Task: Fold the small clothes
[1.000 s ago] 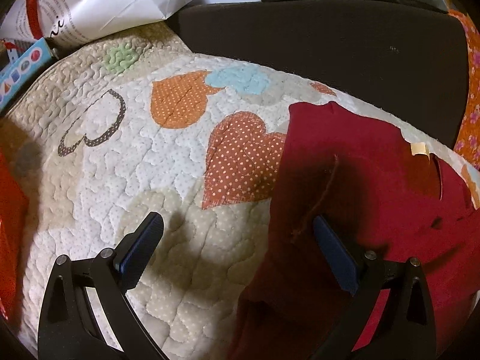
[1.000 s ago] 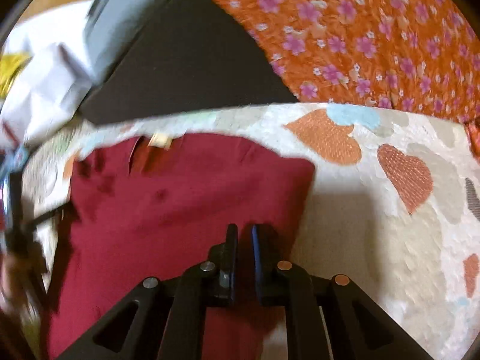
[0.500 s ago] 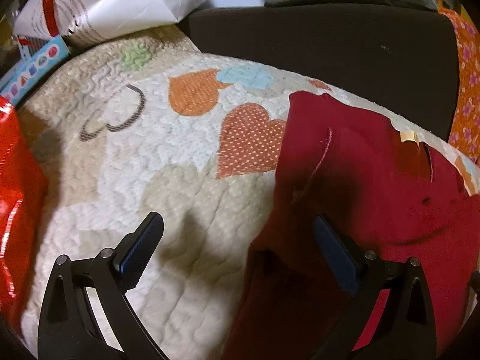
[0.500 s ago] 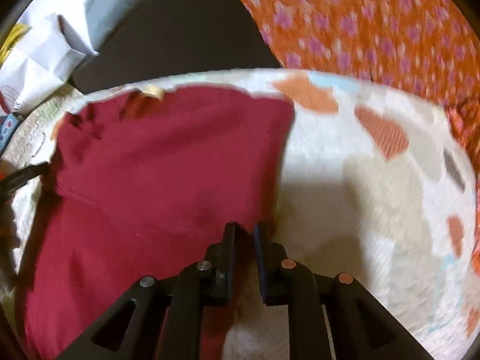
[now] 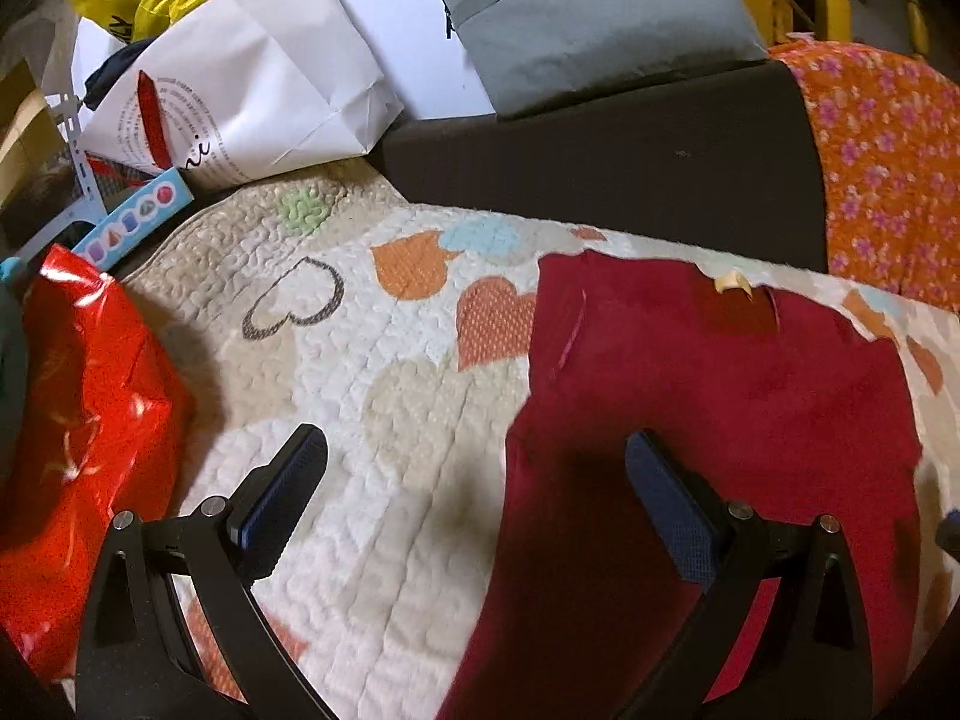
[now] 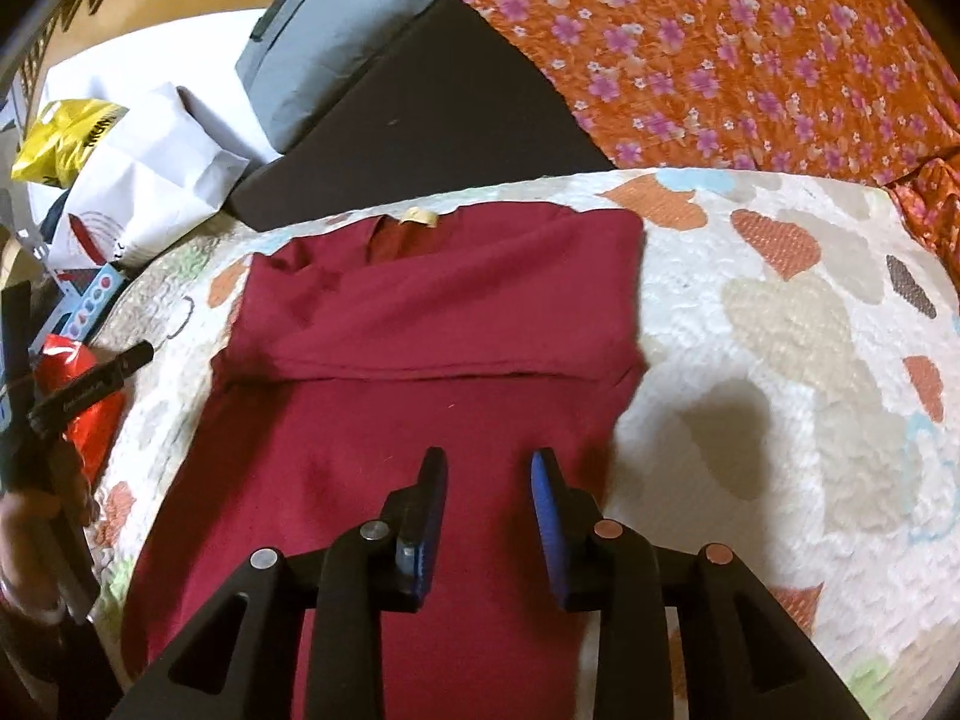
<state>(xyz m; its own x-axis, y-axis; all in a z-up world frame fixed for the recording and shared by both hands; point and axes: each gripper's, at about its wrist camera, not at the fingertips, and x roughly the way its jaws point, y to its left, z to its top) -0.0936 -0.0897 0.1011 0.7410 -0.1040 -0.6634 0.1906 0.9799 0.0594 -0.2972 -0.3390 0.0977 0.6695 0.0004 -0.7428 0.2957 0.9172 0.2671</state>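
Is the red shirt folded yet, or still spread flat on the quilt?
Partly folded. On the red shirt, the sleeves lie across the chest in a straight horizontal edge, sides tucked in. The lower body still runs long on the quilt, unfolded.

Legible only: cursive "ni" on white paper bag (image 5: pixel 240 90), beside its red handle; ringed print unreadable.
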